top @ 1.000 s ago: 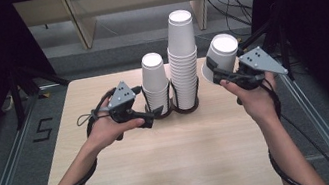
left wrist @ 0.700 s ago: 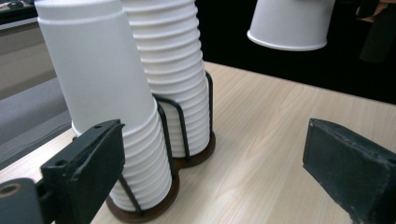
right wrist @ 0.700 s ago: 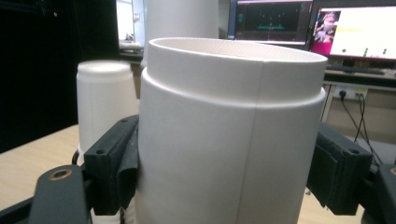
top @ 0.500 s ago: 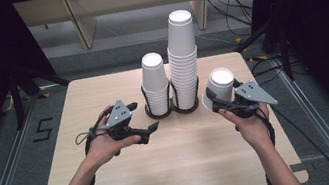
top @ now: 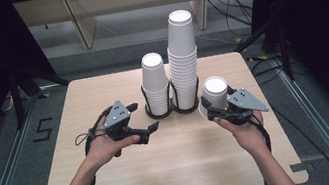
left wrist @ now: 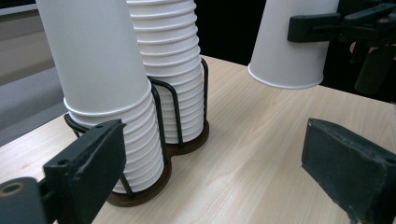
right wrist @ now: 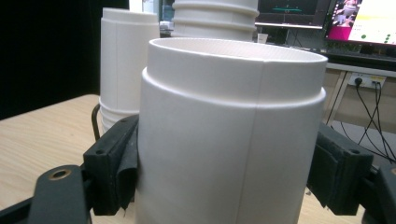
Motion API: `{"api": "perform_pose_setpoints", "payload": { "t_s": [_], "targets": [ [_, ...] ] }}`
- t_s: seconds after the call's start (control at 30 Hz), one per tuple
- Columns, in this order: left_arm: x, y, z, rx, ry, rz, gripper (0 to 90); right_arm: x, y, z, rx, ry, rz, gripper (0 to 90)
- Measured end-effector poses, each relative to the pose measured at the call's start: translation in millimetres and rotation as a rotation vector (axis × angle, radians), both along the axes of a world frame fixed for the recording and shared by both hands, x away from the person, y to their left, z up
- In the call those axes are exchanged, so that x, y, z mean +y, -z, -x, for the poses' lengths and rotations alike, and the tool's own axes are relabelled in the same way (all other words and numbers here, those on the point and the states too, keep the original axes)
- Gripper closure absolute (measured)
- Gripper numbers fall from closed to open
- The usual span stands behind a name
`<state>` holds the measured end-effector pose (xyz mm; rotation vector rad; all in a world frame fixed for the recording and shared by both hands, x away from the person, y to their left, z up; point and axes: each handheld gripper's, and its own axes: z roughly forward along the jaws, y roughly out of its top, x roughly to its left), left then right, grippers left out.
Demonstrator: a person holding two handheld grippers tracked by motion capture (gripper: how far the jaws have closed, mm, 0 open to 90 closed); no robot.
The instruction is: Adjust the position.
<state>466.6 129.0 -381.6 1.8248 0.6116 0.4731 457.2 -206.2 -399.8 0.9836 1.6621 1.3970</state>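
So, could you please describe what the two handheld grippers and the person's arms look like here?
Both the left gripper and the right gripper are black, each topped with a grey three-cornered plate dotted with small holes. Their jaws are flat black blocks; the right one's pads look lined with dark fabric. A black cable trails from each along the forearm. The forearms are bare, with no sleeves in view.

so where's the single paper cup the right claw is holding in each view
High view: the single cup sits upside down right of centre, clamped in the right claw.
Left gripper view: the cup hangs at the top right, its rim just above the table.
Right gripper view: the cup stands centre frame between the pads.
Shared landmark: the short cup stack.
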Motion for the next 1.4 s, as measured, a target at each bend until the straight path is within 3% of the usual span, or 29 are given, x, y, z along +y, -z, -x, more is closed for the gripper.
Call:
{"api": "perform_pose_setpoints", "payload": {
  "t_s": [0.17, 0.3, 0.43, 0.47, 0.53, 0.63, 0.67, 0.7, 0.73, 0.77, 0.8, 0.87, 1.0, 1.1, 1.13, 1.4],
  "targets": [
    [-6.7, -0.2, -1.0, -0.008, 0.013, 0.008, 6.8, 2.9, 7.1, 1.1, 0.011, 0.005, 0.006, 21.4],
    [-15.8, 2.1, -3.2, -0.014, 0.012, 0.011, 7.0, 5.8, 15.5, 3.2, 0.004, 0.004, 0.044, 21.3],
    [-21.9, 2.4, -2.2, -0.015, 0.026, 0.023, 6.9, 11.8, 19.7, 7.8, 0.027, 0.0, 0.044, 21.3],
    [-22.6, 1.9, -1.7, -0.013, 0.03, 0.027, 6.9, 11.4, 20.1, 7.3, -0.004, 0.007, 0.078, 21.3],
    [-23.7, 1.4, -0.7, -0.005, 0.036, 0.034, 6.9, 14.7, 22.2, 9.4, -0.004, 0.008, 0.084, 21.2],
    [-25.4, 1.3, 0.8, -0.008, 0.044, 0.026, 6.9, 18.4, 26.6, 14.1, 0.027, 0.007, 0.083, 21.2],
    [-26.3, 1.0, 1.1, -0.006, 0.047, 0.03, 6.8, 17.4, 27.4, 14.2, 0.006, 0.013, 0.111, 21.2],
    [-26.8, 0.7, 1.0, -0.005, 0.051, 0.031, 6.8, 18.7, 29.3, 16.4, 0.034, 0.013, 0.104, 21.2],
    [-27.4, 0.1, 1.1, -0.002, 0.053, 0.032, 6.7, 19.0, 30.4, 16.3, 0.033, 0.011, 0.109, 21.2],
    [-27.9, -0.6, 1.0, 0.0, 0.056, 0.032, 6.7, 17.3, 31.3, 14.4, -0.002, 0.01, 0.155, 21.1],
    [-28.8, -1.2, 1.0, 0.005, 0.056, 0.035, 6.7, 20.8, 33.3, 16.2, 0.036, 0.004, 0.134, 21.1],
    [-30.8, -2.8, -0.1, 0.004, 0.061, 0.029, 6.6, 20.6, 34.5, 14.9, 0.005, 0.006, 0.182, 21.1],
    [-35.3, -4.7, -3.1, 0.022, 0.068, 0.036, 6.5, 22.9, 35.2, 15.5, -0.009, -0.015, 0.23, 21.1],
    [-40.8, -5.4, -5.0, 0.034, 0.092, 0.041, 6.3, 24.0, 35.7, 16.5, 0.001, -0.047, 0.239, 21.1],
    [-42.8, -5.9, -5.2, 0.038, 0.095, 0.037, 6.0, 23.1, 35.3, 15.0, -0.032, -0.043, 0.258, 21.1],
    [-58.1, -4.9, -9.5, 0.039, 0.118, 0.016, 5.8, 23.3, 37.5, 14.2, -0.06, -0.059, 0.352, 21.1]
  ]
}}
